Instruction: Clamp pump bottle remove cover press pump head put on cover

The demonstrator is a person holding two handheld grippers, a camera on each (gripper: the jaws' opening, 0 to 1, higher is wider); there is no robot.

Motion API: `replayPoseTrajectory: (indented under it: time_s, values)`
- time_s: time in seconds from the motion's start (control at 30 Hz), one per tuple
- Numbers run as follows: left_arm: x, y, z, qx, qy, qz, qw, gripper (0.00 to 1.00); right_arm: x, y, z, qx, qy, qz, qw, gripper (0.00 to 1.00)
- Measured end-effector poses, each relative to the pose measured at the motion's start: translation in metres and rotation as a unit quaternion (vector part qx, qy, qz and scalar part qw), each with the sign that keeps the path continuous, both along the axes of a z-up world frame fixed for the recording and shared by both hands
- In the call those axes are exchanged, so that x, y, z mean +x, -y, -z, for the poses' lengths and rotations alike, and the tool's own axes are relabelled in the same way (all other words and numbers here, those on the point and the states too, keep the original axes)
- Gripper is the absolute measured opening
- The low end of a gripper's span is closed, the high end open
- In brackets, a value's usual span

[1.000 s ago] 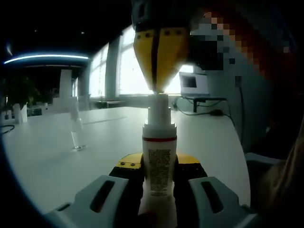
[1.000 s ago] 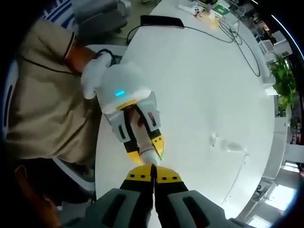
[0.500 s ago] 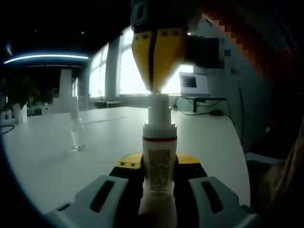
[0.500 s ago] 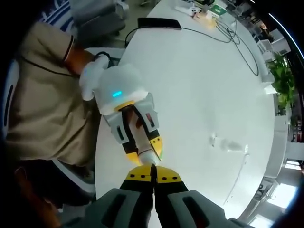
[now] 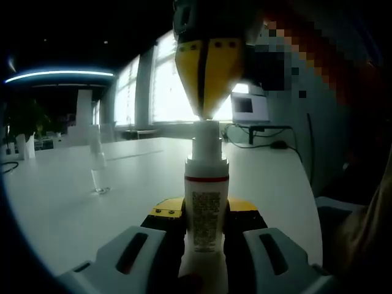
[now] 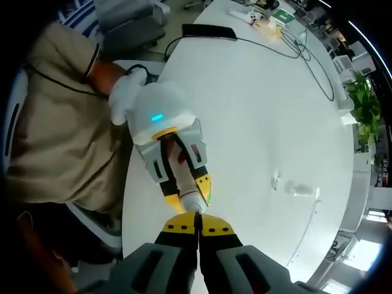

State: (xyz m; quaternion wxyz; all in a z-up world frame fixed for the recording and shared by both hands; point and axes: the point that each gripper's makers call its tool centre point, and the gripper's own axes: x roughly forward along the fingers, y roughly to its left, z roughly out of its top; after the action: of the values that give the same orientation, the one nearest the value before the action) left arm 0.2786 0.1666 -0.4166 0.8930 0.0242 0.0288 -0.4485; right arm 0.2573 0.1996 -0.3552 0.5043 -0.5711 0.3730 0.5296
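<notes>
- While the white table (image 6: 269,110) carries the work, the pump bottle (image 5: 206,211) stands upright near its edge closest to the person, clamped at its lower body between the jaws of the left gripper (image 5: 205,236); the clamping step is judged complete.
- Seen in the right gripper view, the left gripper (image 6: 184,177) grasps the bottle from the person's side, with the bottle top (image 6: 195,202) just beyond the right gripper's own tips.
- Above the bottle, the right gripper (image 5: 206,110) has its yellow jaws closed together with nothing between them, tips down on the pump head (image 5: 206,138); the right gripper (image 6: 197,222) reads the same in its own view. Pressing is judged to be the step in hand.
- Whether the head is fully depressed cannot be told; backlight from the windows leaves the contact point dim.
- Well apart on the table stands a clear cover (image 5: 98,165), probably the removed one, so removal is judged done.
- Remaining: finish pressing, fetch the cover (image 6: 297,187), and refit it.
</notes>
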Motion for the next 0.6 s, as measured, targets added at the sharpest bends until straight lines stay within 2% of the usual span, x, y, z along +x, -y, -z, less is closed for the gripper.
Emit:
replayPoseTrajectory:
  time_s: [0.6]
  values:
    - [0.0017,-0.0011,0.0006,0.0,0.0,-0.002,1.0,0.14,0.0013,-0.0009,0.0024,-0.012,-0.003,0.012,0.9999,0.0]
